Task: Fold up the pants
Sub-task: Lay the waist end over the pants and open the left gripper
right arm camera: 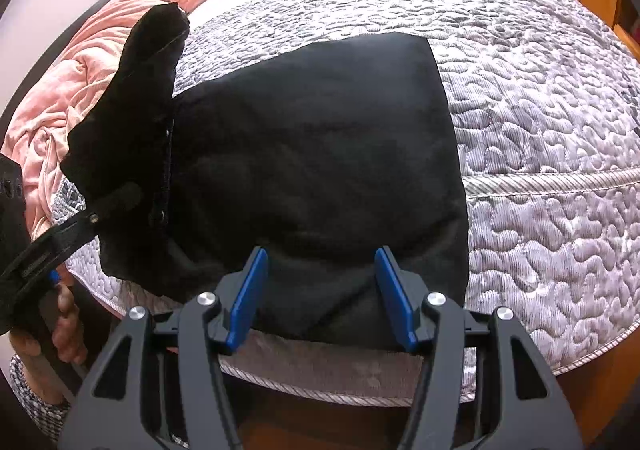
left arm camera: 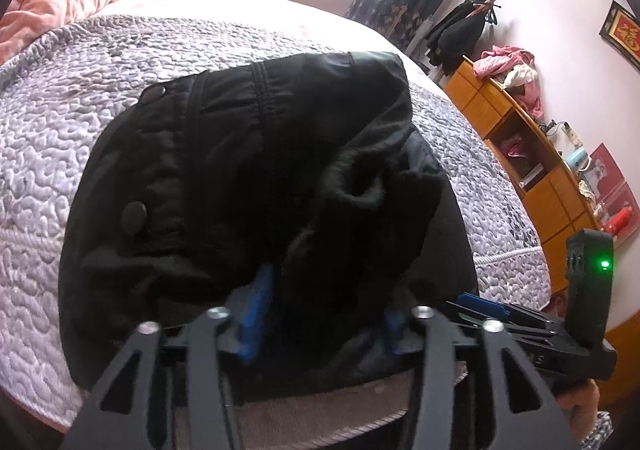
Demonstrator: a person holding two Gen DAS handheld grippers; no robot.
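Right gripper [right arm camera: 320, 290]: nearest in its own view, low over the bed's near edge; blue pads [right arm camera: 245, 302] stand apart, with the folded cloth's near edge lying between them, unpinched.
Left gripper [left arm camera: 322, 314]: jaws apart; a hump of black cloth sits between the blue pads [left arm camera: 256, 306], and whether they press on it cannot be told. In the right view it reaches in from the left, its tip hidden by the raised cloth.
Left hand [right arm camera: 66, 324]: wrapped around the gripper's handle, with a checked sleeve [right arm camera: 28, 398] below it.
Pants [right arm camera: 320, 170]: black, on the near part of the bed; the main body lies flat and folded, while the left end stands up in a crumpled flap [right arm camera: 136, 98]. Two round buttons [left arm camera: 134, 216] show in the left view.
Bed [right arm camera: 540, 130]: grey quilted cover under the pants.
Blanket [right arm camera: 80, 90]: pink, bunched at the far left.
Cabinet [left arm camera: 532, 154]: wooden, against the wall beyond the bed, with clothes piled on top.
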